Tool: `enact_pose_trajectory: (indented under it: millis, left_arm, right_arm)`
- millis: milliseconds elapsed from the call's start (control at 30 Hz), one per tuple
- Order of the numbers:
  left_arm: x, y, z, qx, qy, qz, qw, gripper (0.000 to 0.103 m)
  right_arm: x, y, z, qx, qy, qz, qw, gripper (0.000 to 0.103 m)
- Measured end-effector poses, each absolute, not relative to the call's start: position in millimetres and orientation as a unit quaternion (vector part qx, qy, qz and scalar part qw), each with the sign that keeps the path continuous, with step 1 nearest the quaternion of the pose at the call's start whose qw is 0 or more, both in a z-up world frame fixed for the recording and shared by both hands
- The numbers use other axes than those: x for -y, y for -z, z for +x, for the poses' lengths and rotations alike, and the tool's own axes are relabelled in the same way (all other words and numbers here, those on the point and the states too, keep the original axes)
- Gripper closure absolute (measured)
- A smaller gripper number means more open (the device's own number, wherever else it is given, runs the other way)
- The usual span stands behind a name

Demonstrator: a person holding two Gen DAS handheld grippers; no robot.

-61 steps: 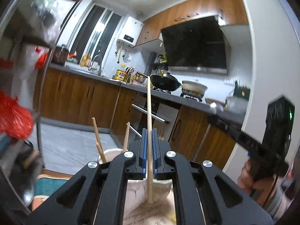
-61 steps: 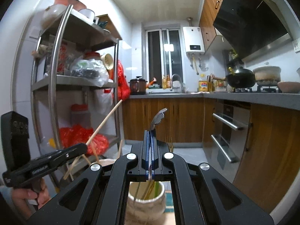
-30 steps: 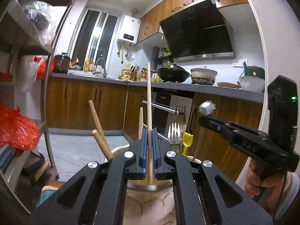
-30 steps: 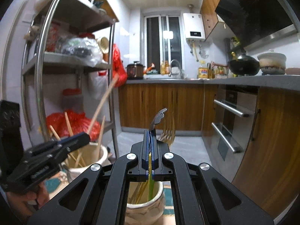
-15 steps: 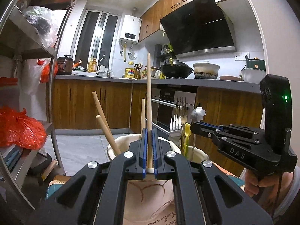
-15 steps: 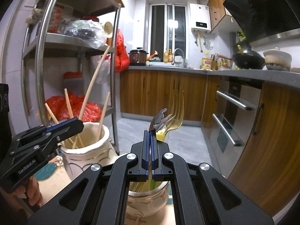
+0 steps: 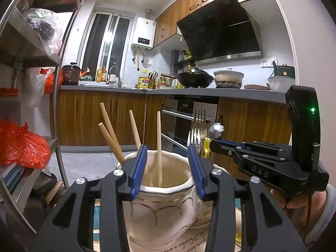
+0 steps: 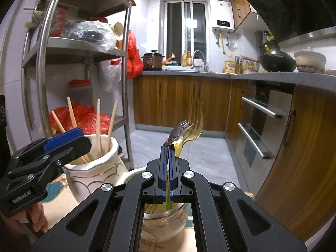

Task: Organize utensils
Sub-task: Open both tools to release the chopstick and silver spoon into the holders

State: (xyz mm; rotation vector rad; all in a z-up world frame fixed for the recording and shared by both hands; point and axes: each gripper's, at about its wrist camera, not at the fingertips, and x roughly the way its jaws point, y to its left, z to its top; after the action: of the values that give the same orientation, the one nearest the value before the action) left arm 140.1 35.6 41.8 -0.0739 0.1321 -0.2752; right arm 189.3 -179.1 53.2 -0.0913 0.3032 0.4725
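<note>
My left gripper (image 7: 167, 168) is open and empty, its jaws either side of a white gold-trimmed ceramic jar (image 7: 159, 214) that holds several wooden chopsticks (image 7: 159, 145). That jar also shows in the right wrist view (image 8: 94, 174), with the left gripper (image 8: 63, 140) over it. My right gripper (image 8: 168, 172) is shut on a silver utensil (image 8: 178, 131) above a second white jar (image 8: 166, 224) holding gold forks (image 8: 195, 128) and a yellow utensil (image 8: 178, 147). In the left wrist view the right gripper (image 7: 218, 141) hangs by the forks (image 7: 197, 126).
Both jars stand on a printed mat (image 7: 189, 244). A steel shelf rack (image 8: 42, 67) with red bags (image 7: 23, 145) is at the left. Wooden cabinets (image 8: 178, 103), an oven (image 8: 260, 124) and a counter with a wok (image 7: 194, 79) lie behind.
My left gripper opened and let go of the chopstick, which now stands in the jar. My right gripper has come down with the silver utensil into the second jar.
</note>
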Motion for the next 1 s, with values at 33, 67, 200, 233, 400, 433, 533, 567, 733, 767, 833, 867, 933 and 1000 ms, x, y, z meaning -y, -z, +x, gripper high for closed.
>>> enact_pose_trajectory:
  millis: [33, 67, 200, 233, 400, 433, 533, 567, 733, 767, 833, 867, 933, 1000]
  left_arm:
    - [-35.8, -42.0, 139.2, -0.063, 0.136, -0.037, 0.988, 0.057]
    - [-36.1, -42.3, 138.8, -0.061, 0.136, -0.038, 0.988, 0.055]
    - [-35.9, -43.5, 136.8, -0.057, 0.136, -0.037, 0.988, 0.052]
    - [-35.9, -43.7, 136.2, -0.055, 0.136, -0.037, 0.988, 0.052]
    - [-35.8, -44.6, 134.1, -0.05, 0.136, -0.037, 0.989, 0.048]
    - [-35.8, -44.7, 133.8, -0.049, 0.136, -0.037, 0.989, 0.048]
    - [-36.4, -44.9, 133.1, -0.047, 0.134, -0.039, 0.989, 0.046]
    - [-36.9, -45.1, 132.8, -0.046, 0.133, -0.04, 0.989, 0.044]
    - [-38.4, -45.8, 132.0, -0.043, 0.131, -0.043, 0.989, 0.037]
    - [-39.1, -46.0, 132.1, -0.042, 0.131, -0.043, 0.99, 0.034]
    - [-38.0, -47.2, 129.6, -0.036, 0.129, -0.04, 0.99, 0.027]
    - [-36.7, -48.3, 127.4, -0.03, 0.127, -0.036, 0.991, 0.02]
    - [-34.5, -50.6, 122.3, -0.018, 0.122, -0.03, 0.992, 0.01]
    - [-34.1, -52.9, 120.3, -0.014, 0.125, -0.034, 0.991, 0.006]
  right_arm:
    - [179.5, -53.0, 189.7, -0.15, -0.233, -0.044, 0.96, 0.097]
    - [180.3, -52.9, 190.0, -0.151, -0.234, -0.042, 0.96, 0.09]
    - [184.1, -54.8, 189.4, -0.143, -0.237, -0.028, 0.96, 0.07]
    - [185.0, -55.4, 189.2, -0.141, -0.238, -0.026, 0.961, 0.068]
    - [194.2, -59.3, 187.9, -0.128, -0.236, -0.001, 0.963, 0.043]
    - [196.6, -60.0, 187.9, -0.127, -0.236, 0.007, 0.963, 0.042]
    - [200.7, -61.6, 188.8, -0.125, -0.233, 0.018, 0.964, 0.028]
    - [202.2, -61.9, 189.1, -0.124, -0.232, 0.022, 0.965, 0.021]
    - [211.5, -64.8, 189.8, -0.118, -0.229, 0.049, 0.965, 0.005]
    - [214.3, -65.7, 189.7, -0.115, -0.227, 0.056, 0.965, 0.005]
    - [216.6, -67.0, 189.4, -0.111, -0.22, 0.062, 0.967, 0.005]
    - [217.6, -67.8, 189.4, -0.11, -0.217, 0.063, 0.968, 0.005]
    - [218.3, -70.2, 188.8, -0.107, -0.212, 0.063, 0.969, 0.005]
    - [219.0, -72.2, 186.6, -0.103, -0.209, 0.061, 0.97, 0.005]
